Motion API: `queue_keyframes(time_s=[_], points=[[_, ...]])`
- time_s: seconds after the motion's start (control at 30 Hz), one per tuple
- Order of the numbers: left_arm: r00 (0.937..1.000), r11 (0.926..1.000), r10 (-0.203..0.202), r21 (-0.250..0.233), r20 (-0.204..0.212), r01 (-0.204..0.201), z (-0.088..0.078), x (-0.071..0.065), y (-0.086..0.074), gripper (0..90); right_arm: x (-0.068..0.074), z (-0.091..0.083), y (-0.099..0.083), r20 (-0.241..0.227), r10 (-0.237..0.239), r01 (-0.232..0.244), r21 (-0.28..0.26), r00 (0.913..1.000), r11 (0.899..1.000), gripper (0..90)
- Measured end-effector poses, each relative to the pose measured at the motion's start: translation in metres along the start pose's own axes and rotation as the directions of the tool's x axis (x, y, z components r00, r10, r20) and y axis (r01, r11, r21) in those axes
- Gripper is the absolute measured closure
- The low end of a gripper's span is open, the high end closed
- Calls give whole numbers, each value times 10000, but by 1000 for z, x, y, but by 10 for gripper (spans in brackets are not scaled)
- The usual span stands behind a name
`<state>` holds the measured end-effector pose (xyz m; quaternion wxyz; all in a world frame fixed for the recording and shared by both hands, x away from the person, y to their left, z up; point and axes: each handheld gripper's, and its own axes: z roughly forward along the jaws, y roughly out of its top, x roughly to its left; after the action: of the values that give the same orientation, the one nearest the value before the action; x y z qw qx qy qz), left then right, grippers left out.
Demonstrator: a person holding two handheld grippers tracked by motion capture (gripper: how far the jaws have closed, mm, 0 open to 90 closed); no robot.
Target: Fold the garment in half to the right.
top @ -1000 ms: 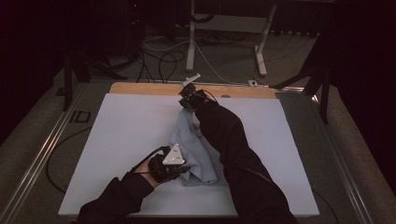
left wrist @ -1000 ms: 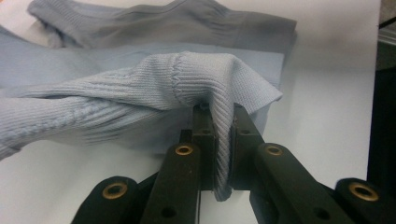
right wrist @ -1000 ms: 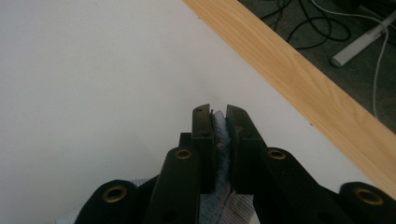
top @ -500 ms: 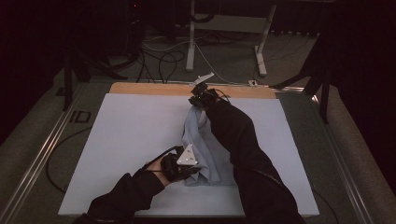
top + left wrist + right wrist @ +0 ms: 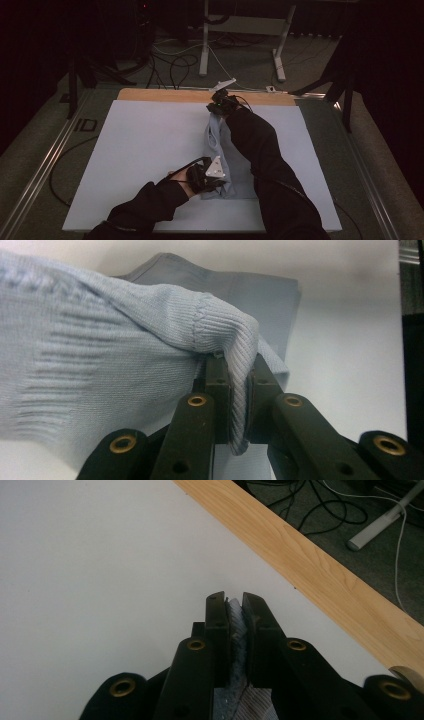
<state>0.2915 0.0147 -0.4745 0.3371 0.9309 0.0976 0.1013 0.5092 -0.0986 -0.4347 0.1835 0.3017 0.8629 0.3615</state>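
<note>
I have the left tool (image 5: pixel 239 405) pinching the ribbed cuff of the pale blue knit garment (image 5: pixel 220 150) and the right tool (image 5: pixel 238 630) clamping its far edge, stretching it flat along the white table (image 5: pixel 145 150) for folding.

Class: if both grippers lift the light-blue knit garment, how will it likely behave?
The light-blue knit garment will probably sag, since it already drapes over the left gripper. It seems light; thin ribbed fabric. It is unlikely to slip: the right gripper pinches cloth.

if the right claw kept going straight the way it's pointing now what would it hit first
Probably nothing on the white table top. The right claw, shut on pale blue cloth, points across bare white surface toward the wooden edge strip; that strip looks first, though depth is unclear.
</note>
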Motion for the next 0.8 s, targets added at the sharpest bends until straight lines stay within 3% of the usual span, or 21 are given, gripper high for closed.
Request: queue_keyframes(time_s=[0.43, 0.8], points=[[9990, 9988, 435, 237, 44, -436, 28, -2, 16, 858, -18, 8, -21, -226, 101, -100, 73, 9997, 9999, 827], [9993, 9988, 352, 335, 132, -356, 44, -1, 17, 857, -32, 11, -38, -453, 218, -219, -18, 9987, 9998, 822]])
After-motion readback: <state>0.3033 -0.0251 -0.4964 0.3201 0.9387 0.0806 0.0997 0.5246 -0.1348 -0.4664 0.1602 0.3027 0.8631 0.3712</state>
